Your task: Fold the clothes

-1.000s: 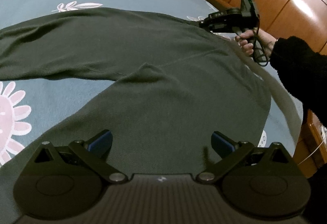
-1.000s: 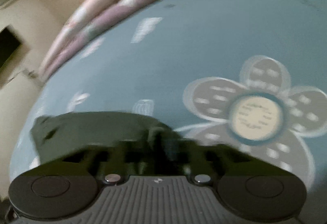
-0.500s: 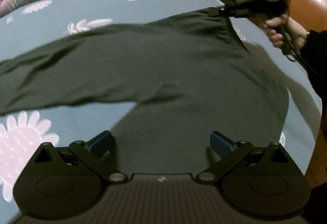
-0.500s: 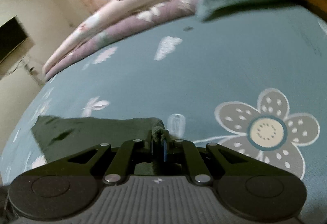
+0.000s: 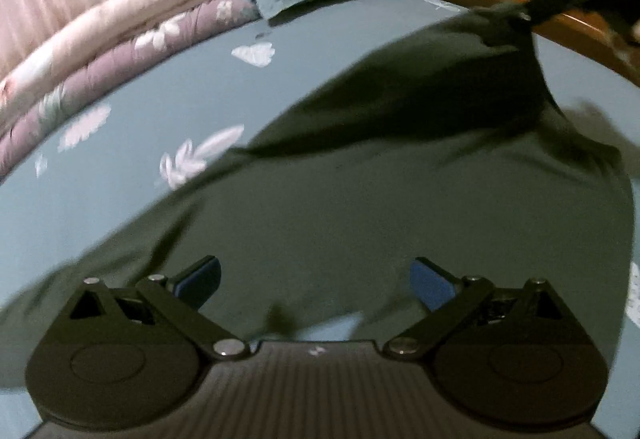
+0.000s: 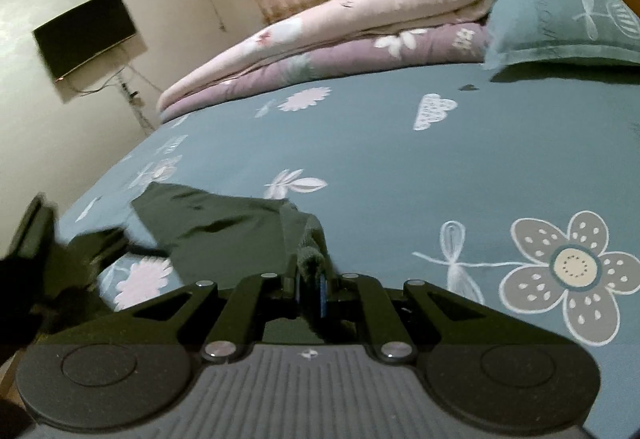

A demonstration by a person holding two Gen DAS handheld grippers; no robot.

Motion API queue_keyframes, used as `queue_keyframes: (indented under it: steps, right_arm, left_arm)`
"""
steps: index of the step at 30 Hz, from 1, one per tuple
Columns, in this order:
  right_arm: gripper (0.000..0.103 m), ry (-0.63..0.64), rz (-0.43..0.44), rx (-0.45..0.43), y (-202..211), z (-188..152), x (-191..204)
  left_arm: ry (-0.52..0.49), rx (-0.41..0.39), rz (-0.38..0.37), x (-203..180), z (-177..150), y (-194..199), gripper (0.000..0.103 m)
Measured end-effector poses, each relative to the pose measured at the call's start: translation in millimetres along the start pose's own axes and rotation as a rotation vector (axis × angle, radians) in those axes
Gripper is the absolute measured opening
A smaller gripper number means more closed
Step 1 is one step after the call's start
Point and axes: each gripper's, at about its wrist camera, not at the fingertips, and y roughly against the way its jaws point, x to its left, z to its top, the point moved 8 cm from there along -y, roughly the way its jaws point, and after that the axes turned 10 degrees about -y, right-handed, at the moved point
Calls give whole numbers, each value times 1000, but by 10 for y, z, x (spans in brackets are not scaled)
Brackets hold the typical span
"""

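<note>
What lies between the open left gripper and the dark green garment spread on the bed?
Nothing visible. The left gripper hangs open over the dark green knit garment, with only air between. The right gripper is shut on an edge of the garment.

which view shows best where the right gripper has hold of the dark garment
The right wrist view: the right gripper is shut on a bunched edge of the dark garment, seen close up. The left wrist view shows most of the garment lifted at its far corner, but that grip is blurred.
</note>
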Motion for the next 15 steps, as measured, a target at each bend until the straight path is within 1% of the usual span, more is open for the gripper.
queue_keyframes:
  steps: [3,7,10,12,15]
  right_arm:
    - [10,19,15,10,60,-115,98]
    - [10,16,31,17,132,-254,138]
    - [10,12,36,28,146,-357,143]
    - [10,10,37,41,134,-433,139]
    - [11,4,40,55,93,-539,138]
  left_arm:
    - [-96,10,26,61,123,-207,100]
    - [-225,20,70,43,249,-468,100]
    - [-368,6,141,-27,265,-624,100]
    - [-490,-20,208,-86,245,-696,100]
    - [-624,-61,272,-154,239,-742,101]
